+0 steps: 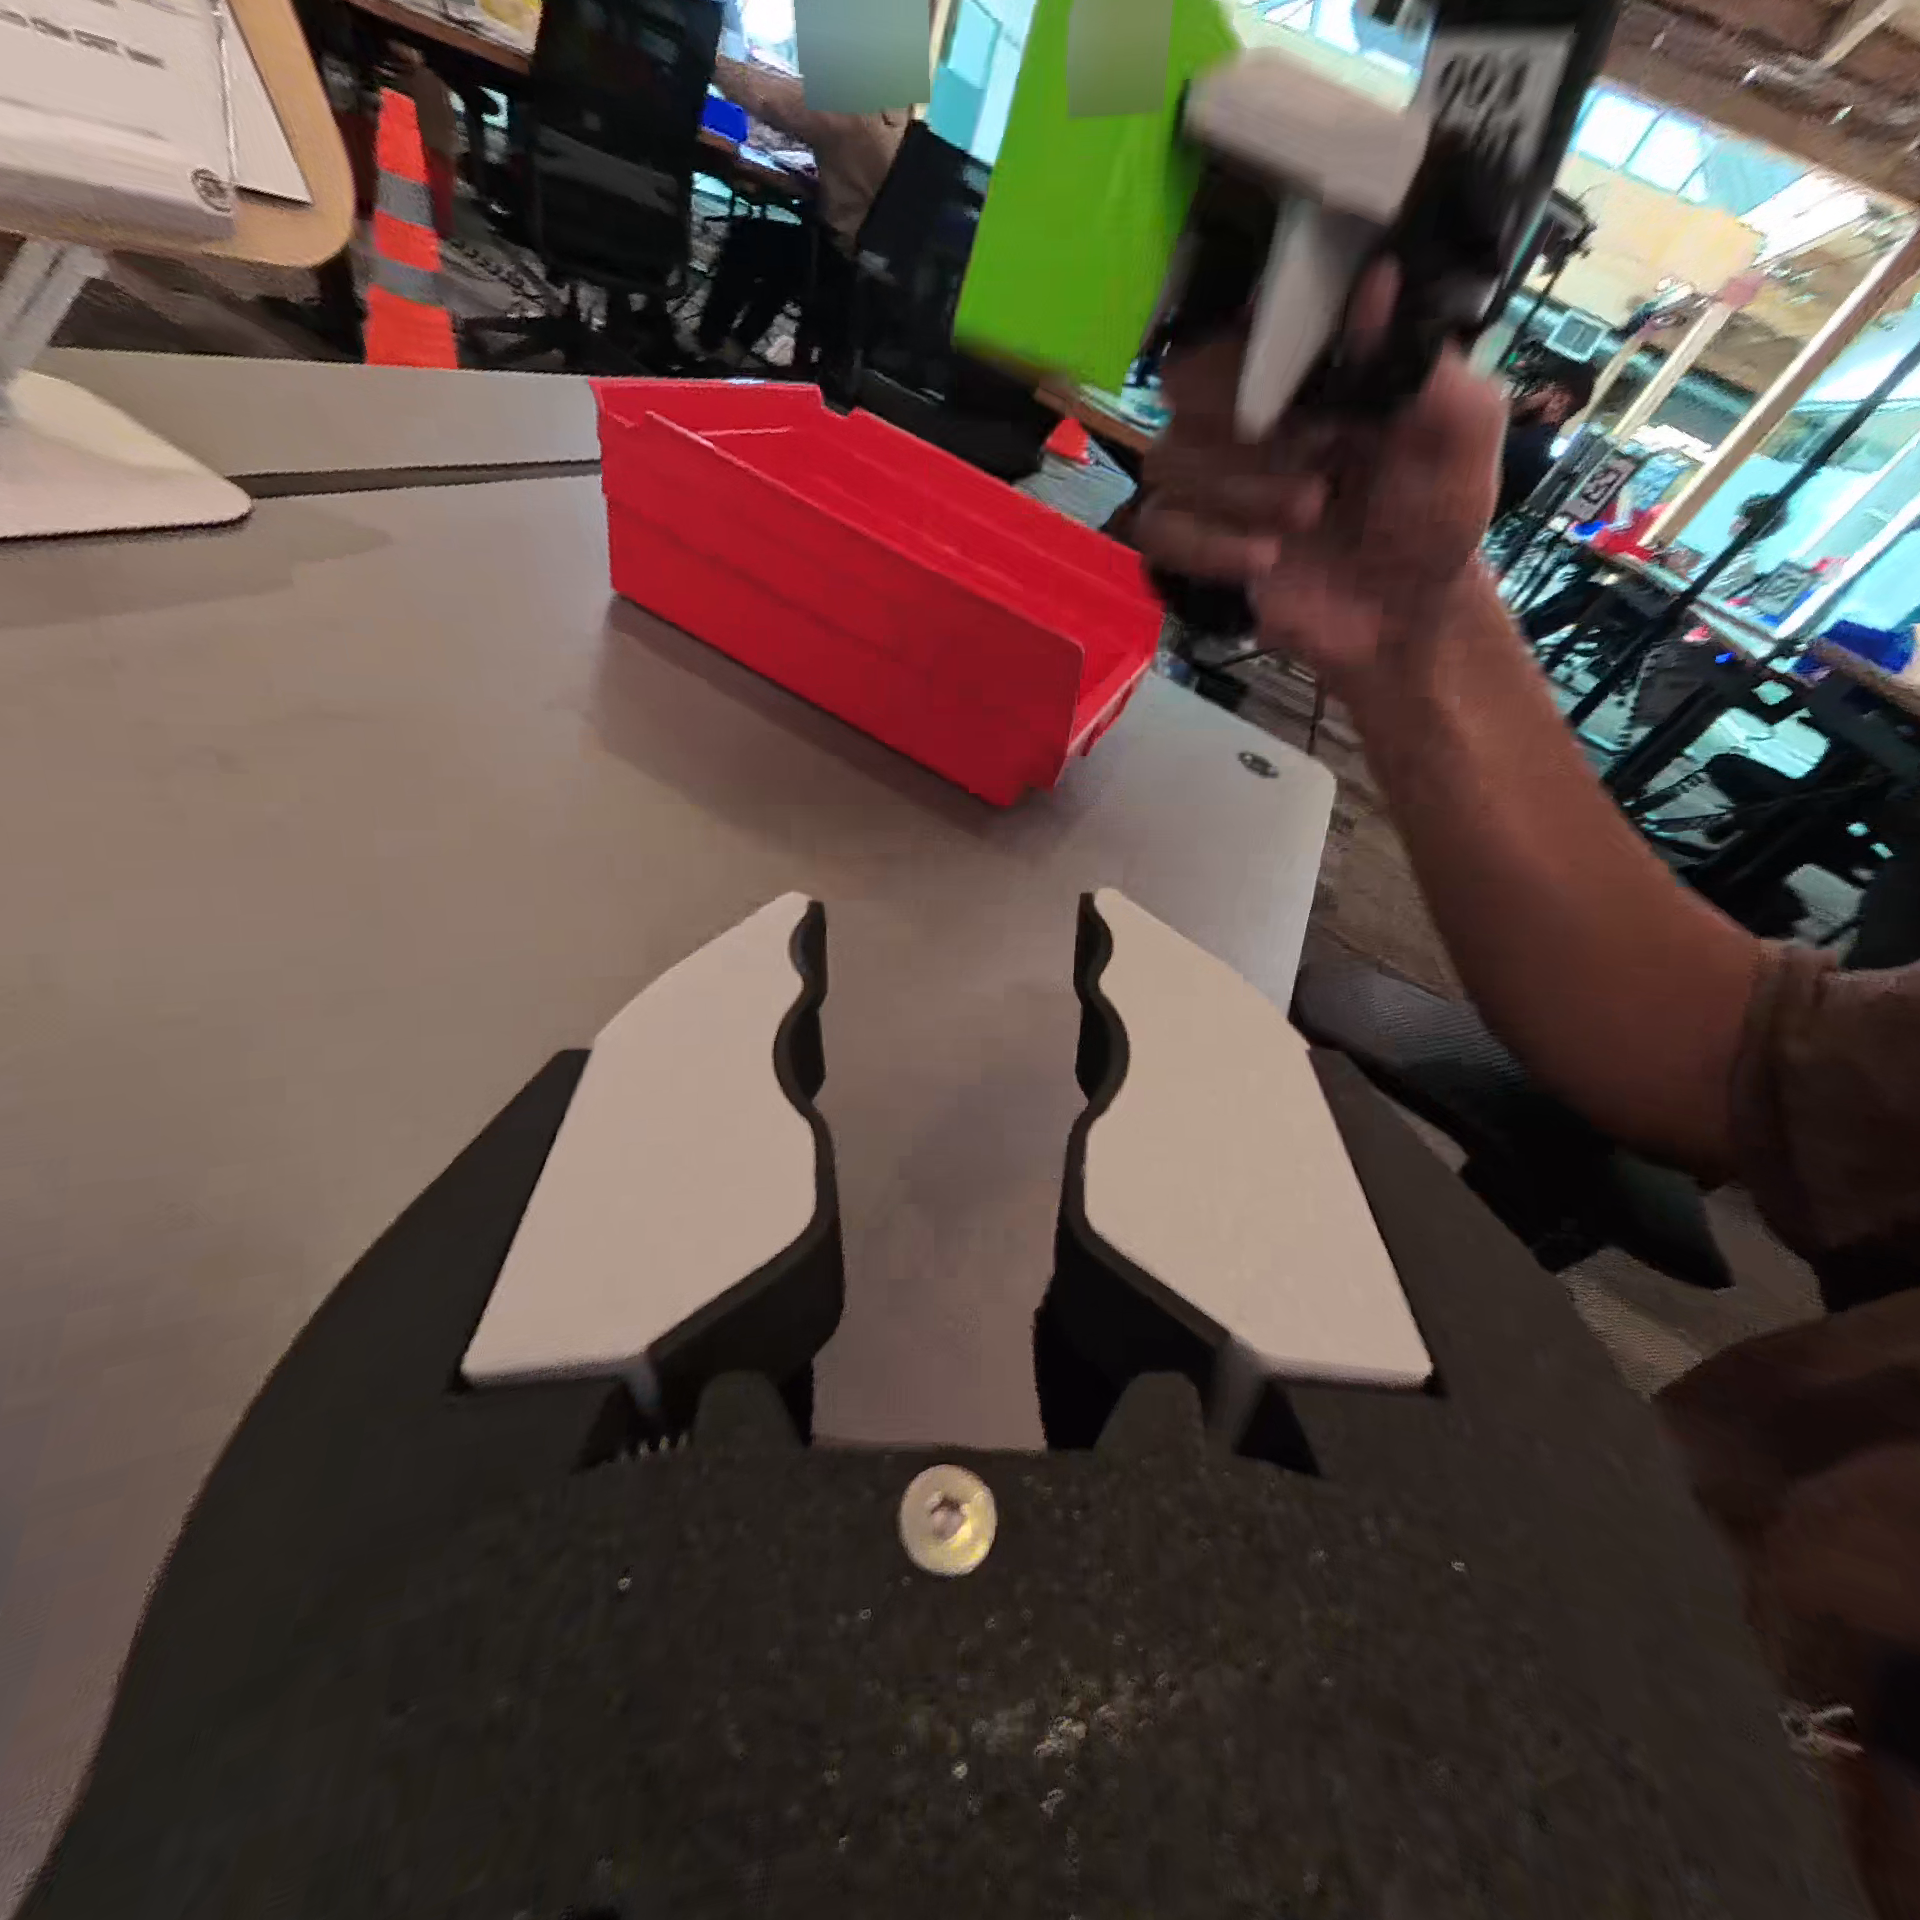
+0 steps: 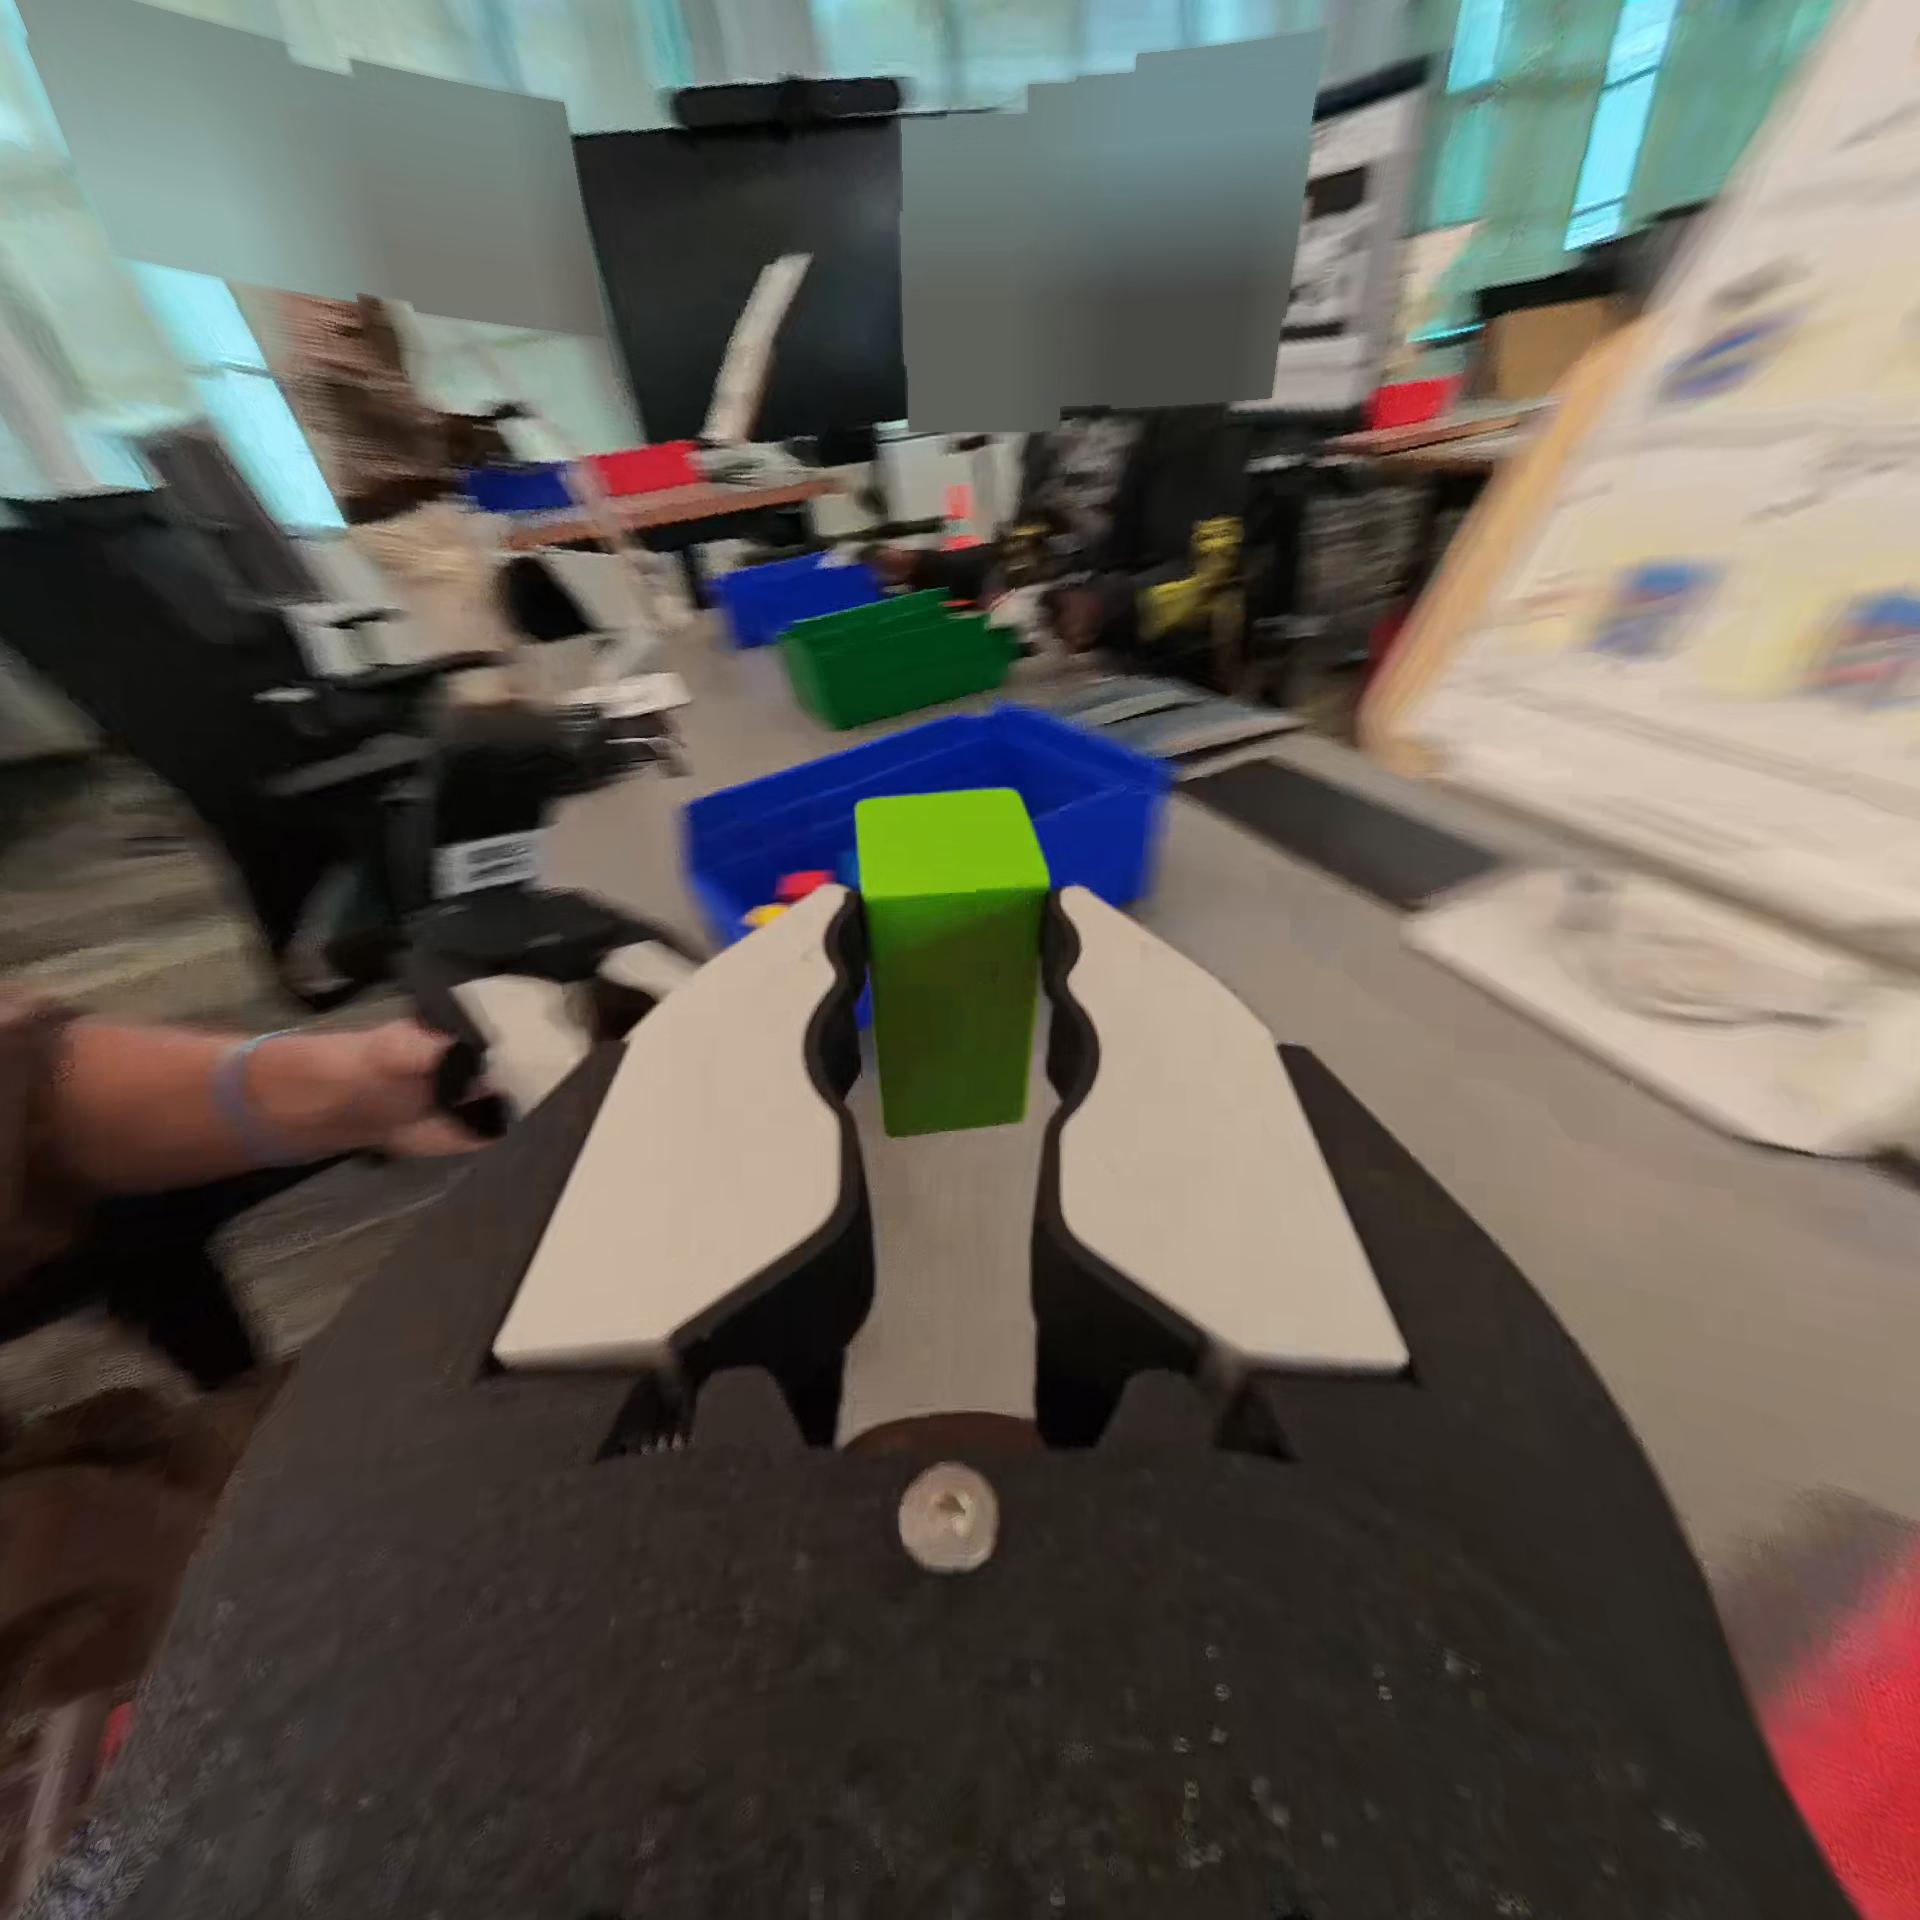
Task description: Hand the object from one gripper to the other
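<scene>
My right gripper (image 2: 951, 914) is shut on a bright green rectangular block (image 2: 951, 966), which stands upright between its pads and sticks out past the tips. In the left wrist view the same green block (image 1: 1081, 197) shows high at the upper right, held in the air above the table by the right gripper (image 1: 1195, 125) in a person's hand (image 1: 1340, 520). My left gripper (image 1: 951, 909) is open and empty, low over the grey table (image 1: 312, 831), pointing toward the red bin. The left gripper also shows blurred at the left of the right wrist view (image 2: 540, 997).
A red bin (image 1: 862, 571) sits on the table ahead of the left gripper, near the right edge. A blue bin (image 2: 935, 800) with small coloured pieces lies beyond the right gripper, a green bin (image 2: 894, 655) farther back. A white monitor stand (image 1: 94, 457) stands at the left.
</scene>
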Action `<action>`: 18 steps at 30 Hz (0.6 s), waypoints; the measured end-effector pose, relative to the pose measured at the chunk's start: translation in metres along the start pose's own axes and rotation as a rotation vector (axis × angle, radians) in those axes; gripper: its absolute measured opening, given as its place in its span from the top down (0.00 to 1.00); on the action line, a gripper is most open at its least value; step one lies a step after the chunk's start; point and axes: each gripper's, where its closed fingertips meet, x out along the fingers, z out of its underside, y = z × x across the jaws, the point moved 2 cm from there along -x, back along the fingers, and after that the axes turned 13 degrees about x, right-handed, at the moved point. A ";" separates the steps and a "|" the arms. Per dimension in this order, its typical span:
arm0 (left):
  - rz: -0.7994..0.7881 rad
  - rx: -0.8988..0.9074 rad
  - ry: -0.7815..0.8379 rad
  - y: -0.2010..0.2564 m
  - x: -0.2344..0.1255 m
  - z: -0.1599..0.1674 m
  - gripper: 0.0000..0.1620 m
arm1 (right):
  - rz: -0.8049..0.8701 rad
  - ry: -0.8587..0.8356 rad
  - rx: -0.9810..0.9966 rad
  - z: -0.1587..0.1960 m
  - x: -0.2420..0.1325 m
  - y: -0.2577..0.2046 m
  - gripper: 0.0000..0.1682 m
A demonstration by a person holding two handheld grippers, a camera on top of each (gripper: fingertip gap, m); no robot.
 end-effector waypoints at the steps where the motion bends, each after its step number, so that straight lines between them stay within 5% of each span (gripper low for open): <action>1: -0.014 0.011 -0.005 0.005 -0.007 0.006 0.72 | 0.109 0.024 -0.032 -0.019 -0.023 0.011 0.81; 4: -0.059 0.047 -0.054 0.015 -0.023 0.027 0.72 | 0.471 0.037 -0.070 -0.050 -0.098 0.059 0.81; 8: -0.077 0.090 -0.093 0.020 -0.025 0.038 0.72 | 0.829 -0.067 0.132 -0.022 -0.166 0.134 0.81; 13: -0.039 0.088 -0.145 0.023 -0.017 0.050 0.72 | 0.814 -0.310 0.433 0.058 -0.142 0.184 0.81; 18: -0.047 0.116 -0.154 0.021 -0.019 0.050 0.72 | 0.851 -0.573 0.510 0.122 -0.111 0.202 0.81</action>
